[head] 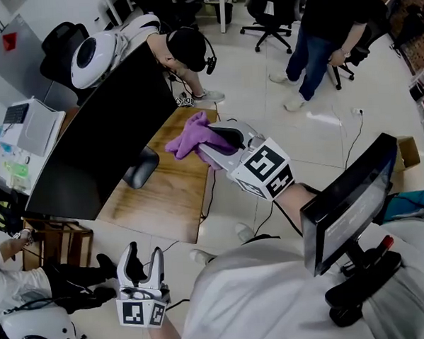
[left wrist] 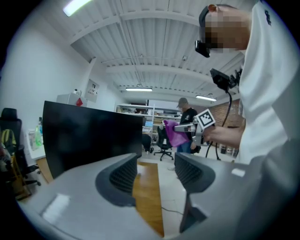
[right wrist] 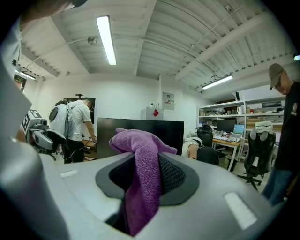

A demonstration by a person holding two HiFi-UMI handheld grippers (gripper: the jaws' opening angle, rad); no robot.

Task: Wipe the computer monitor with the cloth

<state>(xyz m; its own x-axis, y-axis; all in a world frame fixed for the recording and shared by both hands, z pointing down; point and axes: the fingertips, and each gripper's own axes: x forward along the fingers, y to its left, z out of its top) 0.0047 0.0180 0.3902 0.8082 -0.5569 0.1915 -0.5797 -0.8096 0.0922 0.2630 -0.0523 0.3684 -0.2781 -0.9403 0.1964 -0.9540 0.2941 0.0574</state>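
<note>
The right tool is clamped shut on the purple cloth, which bunches up out of the jaws and hangs down between them. It holds the cloth in the air above the far right corner of the wooden worktop, near the dark monitor but apart from its screen. The monitor stands along the worktop's left edge. The left tool is off the worktop's near edge, its jaws partly apart with nothing between them.

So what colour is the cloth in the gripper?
Purple; the cloth shows best in the right gripper view, pinched by the right gripper.
</note>
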